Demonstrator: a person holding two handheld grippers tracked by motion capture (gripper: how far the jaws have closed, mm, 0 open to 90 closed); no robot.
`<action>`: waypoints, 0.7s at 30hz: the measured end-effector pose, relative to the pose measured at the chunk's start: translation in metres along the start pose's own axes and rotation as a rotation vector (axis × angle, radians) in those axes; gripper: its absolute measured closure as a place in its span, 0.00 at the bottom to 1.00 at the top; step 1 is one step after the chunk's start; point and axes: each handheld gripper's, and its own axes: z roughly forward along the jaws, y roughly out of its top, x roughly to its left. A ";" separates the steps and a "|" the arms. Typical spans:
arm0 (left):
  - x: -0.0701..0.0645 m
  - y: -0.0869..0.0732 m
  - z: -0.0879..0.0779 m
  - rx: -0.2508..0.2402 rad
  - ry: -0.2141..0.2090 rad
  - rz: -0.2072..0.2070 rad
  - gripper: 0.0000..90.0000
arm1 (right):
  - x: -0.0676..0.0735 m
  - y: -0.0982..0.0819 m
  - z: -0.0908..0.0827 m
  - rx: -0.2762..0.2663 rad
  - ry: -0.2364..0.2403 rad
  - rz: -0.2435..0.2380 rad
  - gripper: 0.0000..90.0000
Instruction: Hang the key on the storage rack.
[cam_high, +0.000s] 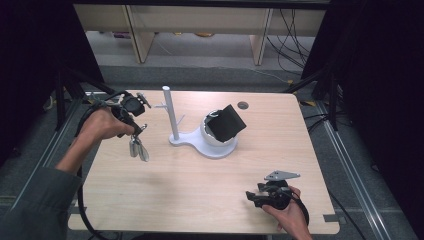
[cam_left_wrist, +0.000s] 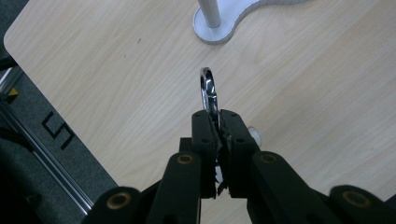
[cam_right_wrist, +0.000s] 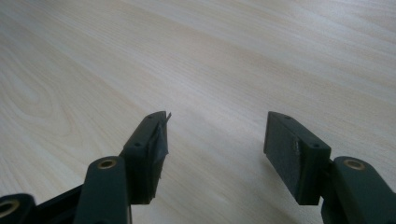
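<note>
A bunch of shiny metal keys on a clip (cam_high: 138, 148) hangs above the table's left side. My left gripper (cam_high: 136, 133) is shut on the metal clip (cam_left_wrist: 208, 91), whose loop sticks out past the black jaws of the left gripper (cam_left_wrist: 217, 119). Just to its right stands a white stand (cam_high: 168, 112) with a thin pole, small side hooks and a round bowl (cam_high: 215, 140). A black flat object (cam_high: 226, 122) leans in the bowl. My right gripper (cam_high: 252, 195) rests low near the table's front right edge, its jaws of the right gripper (cam_right_wrist: 217, 135) open over bare wood.
The wooden table (cam_high: 190, 185) has a round cable hole (cam_high: 243, 105) at the back. The stand's white foot (cam_left_wrist: 217, 29) lies ahead of the left gripper. Dark frames and floor rails flank the table; wooden furniture and cables stand behind it.
</note>
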 end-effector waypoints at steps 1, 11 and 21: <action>0.001 0.001 -0.001 -0.003 0.003 -0.005 0.94 | 0.000 0.000 -0.001 0.015 -0.003 0.004 0.45; 0.009 0.015 -0.016 -0.026 0.011 -0.021 0.94 | -0.001 0.000 -0.001 0.018 0.003 0.000 0.45; 0.018 0.031 -0.022 -0.031 0.054 -0.057 0.94 | 0.000 0.001 -0.003 0.036 0.002 -0.005 0.45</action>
